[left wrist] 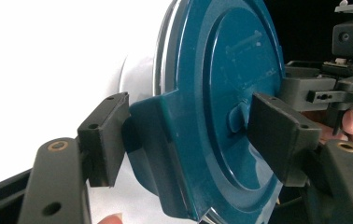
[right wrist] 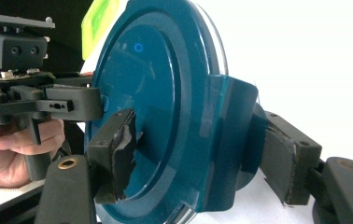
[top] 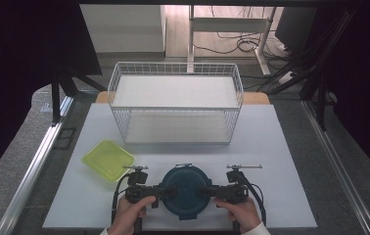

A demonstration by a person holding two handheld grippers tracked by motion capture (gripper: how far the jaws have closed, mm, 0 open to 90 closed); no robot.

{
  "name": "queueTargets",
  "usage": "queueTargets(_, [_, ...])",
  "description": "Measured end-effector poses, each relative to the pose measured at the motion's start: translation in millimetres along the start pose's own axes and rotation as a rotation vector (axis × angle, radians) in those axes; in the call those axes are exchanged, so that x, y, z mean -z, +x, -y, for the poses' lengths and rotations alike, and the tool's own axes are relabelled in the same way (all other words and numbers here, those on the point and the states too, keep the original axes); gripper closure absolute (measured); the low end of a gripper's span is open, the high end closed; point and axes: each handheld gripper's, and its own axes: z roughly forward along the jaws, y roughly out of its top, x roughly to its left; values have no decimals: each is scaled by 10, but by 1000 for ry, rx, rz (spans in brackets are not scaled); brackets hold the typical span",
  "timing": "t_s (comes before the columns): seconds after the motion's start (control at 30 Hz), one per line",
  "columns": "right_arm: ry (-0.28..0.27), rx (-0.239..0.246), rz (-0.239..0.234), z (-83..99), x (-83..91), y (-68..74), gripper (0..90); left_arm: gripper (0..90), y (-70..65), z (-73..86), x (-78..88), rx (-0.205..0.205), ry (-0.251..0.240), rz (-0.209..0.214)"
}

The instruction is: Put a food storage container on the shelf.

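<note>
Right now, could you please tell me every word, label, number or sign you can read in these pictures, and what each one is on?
None can be read.
Round teal lid: raised moulded marks near its middle, too faint to read as letters.
Same lid, right gripper view: a small ring mark, a plain circle with no text.
Green container, wire basket and table: no lettering visible.

Lab: dark curtains [top: 31, 44], floor cables [top: 232, 44].

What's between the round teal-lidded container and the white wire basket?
Nothing: in the high view, bare white tabletop runs from the round teal-lidded container to the white wire basket. The lime-green square tray sits off to the left.
</note>
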Motion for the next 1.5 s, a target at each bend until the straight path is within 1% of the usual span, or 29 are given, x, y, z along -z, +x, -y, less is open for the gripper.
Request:
queueTargets(0.2, [-15, 9, 4, 3, 24, 20, 341, 343, -4, -4, 26, 2, -10, 7])
queueTargets(0.23, [-29, 6, 3, 3, 44, 28, 355, 344, -11, -5, 30, -7, -15, 6])
queueTargets(0.27, [-29, 6, 3, 3, 44, 28, 355, 344, -18, -4, 32, -17, -16, 4])
queueTargets(0.3, [-37, 15, 3, 0, 57, 30, 360, 345, -41, -1, 34, -33, -21, -2])
queueTargets(0.33, [-37, 15, 3, 0, 57, 30, 360, 345, -41, -1, 34, -33, -21, -2])
queueTargets(0.37, [-42, 18, 0, -2, 68, 26, 366, 346, -55, -1, 38, -43, -20, -8])
queueTargets(0.57, [-62, 29, 8, -6, 89, 48, 376, 347, -71, -1, 41, -54, -28, -7])
queueTargets(0.67, [-81, 34, 12, -8, 101, 58, 380, 350, -86, 1, 47, -73, -36, -12])
queueTargets(0.87, [-88, 47, 16, -11, 106, 77, 381, 352, -86, -12, 54, -71, -46, -8])
queueTargets(1.0, [-94, 59, 16, -24, 116, 92, 381, 353, -100, -27, 72, -80, -54, -6])
queueTargets(1.13, [-99, 77, 21, -36, 126, 135, 381, 354, -98, -34, 97, -81, -54, 3])
queueTargets(1.3, [-96, 94, 23, -93, 126, 164, 382, 354, -103, -85, 126, -88, -62, 3])
queueTargets(1.5, [-114, 120, 17, -202, 149, 218, 382, 355, -149, -197, 187, -103, -81, -3])
